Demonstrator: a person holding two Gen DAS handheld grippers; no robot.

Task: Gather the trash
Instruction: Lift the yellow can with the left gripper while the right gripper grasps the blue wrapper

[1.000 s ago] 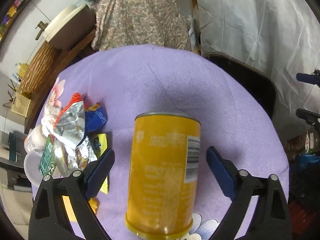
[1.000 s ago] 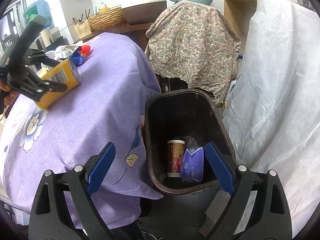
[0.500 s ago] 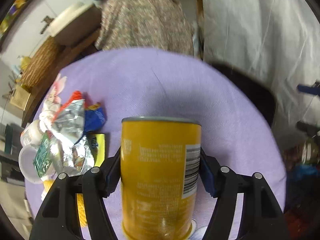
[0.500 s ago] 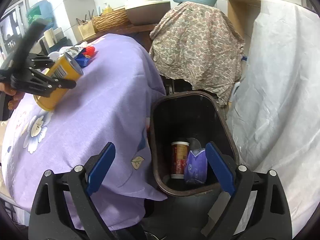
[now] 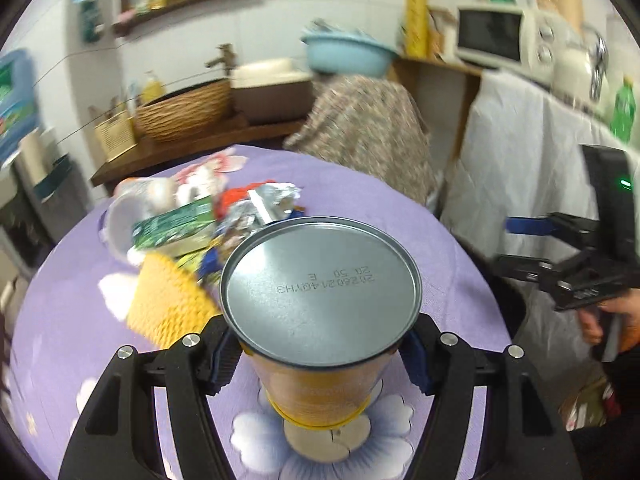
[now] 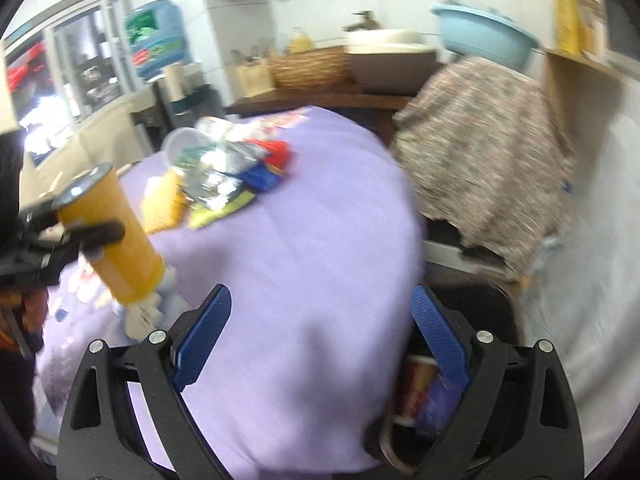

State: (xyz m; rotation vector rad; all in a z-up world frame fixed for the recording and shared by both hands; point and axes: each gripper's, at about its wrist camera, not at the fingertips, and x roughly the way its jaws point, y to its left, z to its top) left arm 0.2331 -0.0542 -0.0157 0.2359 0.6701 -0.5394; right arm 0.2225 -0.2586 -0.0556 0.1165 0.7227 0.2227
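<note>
My left gripper (image 5: 320, 356) is shut on a tall yellow can (image 5: 320, 292), which stands upright with its silver end toward the camera and its bottom on or just above the purple tablecloth (image 5: 400, 208). The right wrist view shows the same can (image 6: 116, 240) held at the table's left. A pile of trash (image 5: 208, 224) lies beyond it: foil wrappers, a green packet, a yellow mesh piece, a white cup. My right gripper (image 6: 320, 344) is open and empty above the table's near edge. The dark bin (image 6: 424, 400) holds a red cup and a purple packet.
A floral-covered object (image 6: 480, 152) stands behind the bin. A white sheet (image 5: 520, 184) hangs on the right. A wooden counter (image 5: 192, 140) with a basket, pot and blue basin runs along the back wall. My right gripper shows in the left wrist view (image 5: 560, 256) beside the table.
My left gripper closed on the yellow can and tipped it from lying flat to upright. My right gripper swung from over the bin up toward the table.
</note>
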